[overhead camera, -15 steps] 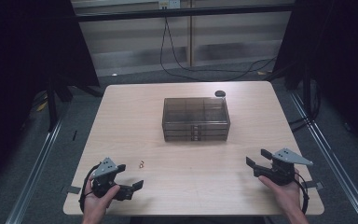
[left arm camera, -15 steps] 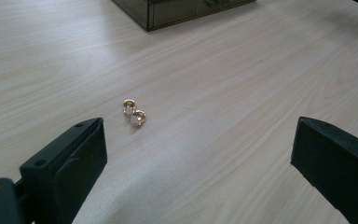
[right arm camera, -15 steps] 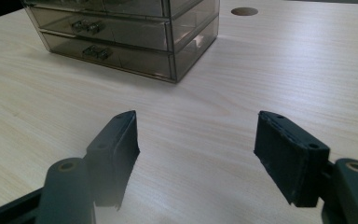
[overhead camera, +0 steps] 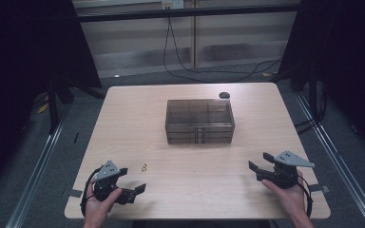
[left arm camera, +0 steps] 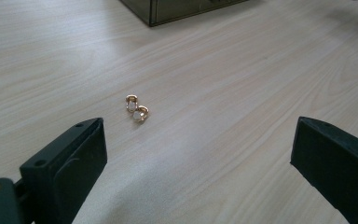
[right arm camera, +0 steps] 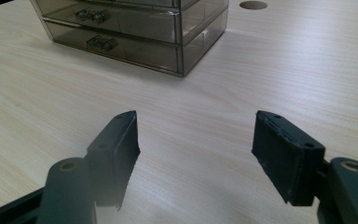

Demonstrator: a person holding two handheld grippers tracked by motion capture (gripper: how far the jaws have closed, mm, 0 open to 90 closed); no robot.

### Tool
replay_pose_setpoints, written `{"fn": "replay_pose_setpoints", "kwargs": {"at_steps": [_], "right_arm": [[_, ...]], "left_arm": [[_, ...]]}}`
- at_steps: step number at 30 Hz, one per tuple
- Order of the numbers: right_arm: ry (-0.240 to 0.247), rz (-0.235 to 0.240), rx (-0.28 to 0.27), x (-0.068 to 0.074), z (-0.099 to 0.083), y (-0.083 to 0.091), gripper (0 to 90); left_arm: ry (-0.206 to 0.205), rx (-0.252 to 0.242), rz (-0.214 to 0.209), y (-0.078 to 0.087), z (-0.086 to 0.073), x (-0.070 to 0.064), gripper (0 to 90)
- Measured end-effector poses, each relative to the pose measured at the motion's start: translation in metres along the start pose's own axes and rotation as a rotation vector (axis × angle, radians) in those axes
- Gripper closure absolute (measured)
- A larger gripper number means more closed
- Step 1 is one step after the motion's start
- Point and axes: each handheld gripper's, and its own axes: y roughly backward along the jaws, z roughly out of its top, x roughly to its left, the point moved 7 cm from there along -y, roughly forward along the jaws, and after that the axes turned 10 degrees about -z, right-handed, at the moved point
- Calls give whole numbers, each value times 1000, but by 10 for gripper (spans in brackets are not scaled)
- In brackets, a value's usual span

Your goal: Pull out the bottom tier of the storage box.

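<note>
A smoky transparent drawer box (overhead camera: 199,120) stands mid-table, its drawer fronts with small handles facing me (right arm camera: 135,28). A pair of small gold earrings (left arm camera: 136,108) lies on the wood near the front left (overhead camera: 144,167). My left gripper (overhead camera: 132,184) rests at the front left, open, jaws wide apart, with the earrings a short way ahead of its jaws (left arm camera: 200,154). At the front right my right gripper (overhead camera: 260,166) is open and holds nothing, pointing toward the box's corner (right arm camera: 196,154).
The light wooden table (overhead camera: 123,118) has a round black cable hole (overhead camera: 224,95) at the back right behind the box. Metal rails (overhead camera: 38,166) run along the floor on both sides. Cables hang behind the table's far edge.
</note>
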Motion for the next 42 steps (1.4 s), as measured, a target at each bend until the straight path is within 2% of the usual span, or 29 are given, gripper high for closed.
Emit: {"fn": "replay_pose_setpoints", "kwargs": {"at_steps": [15, 17, 19, 20, 27, 36, 42], "right_arm": [[57, 3, 16, 10, 0, -2, 358], [78, 3, 12, 12, 0, -2, 366], [75, 3, 18, 13, 0, -2, 372], [94, 7, 19, 15, 0, -3, 388], [148, 8, 22, 23, 0, -5, 415], [197, 15, 25, 32, 2, -7, 444], [225, -3, 30, 35, 3, -10, 475]], "left_arm": [[-20, 5, -2, 2, 0, -3, 36], [-18, 5, -3, 2, 0, -3, 36], [-18, 5, -3, 2, 0, -3, 37], [-20, 8, -1, 2, 0, -3, 38], [-20, 10, -1, 2, 0, -4, 39], [-20, 13, -1, 2, -1, -4, 40], [-20, 17, 8, 1, -1, -3, 40]]}}
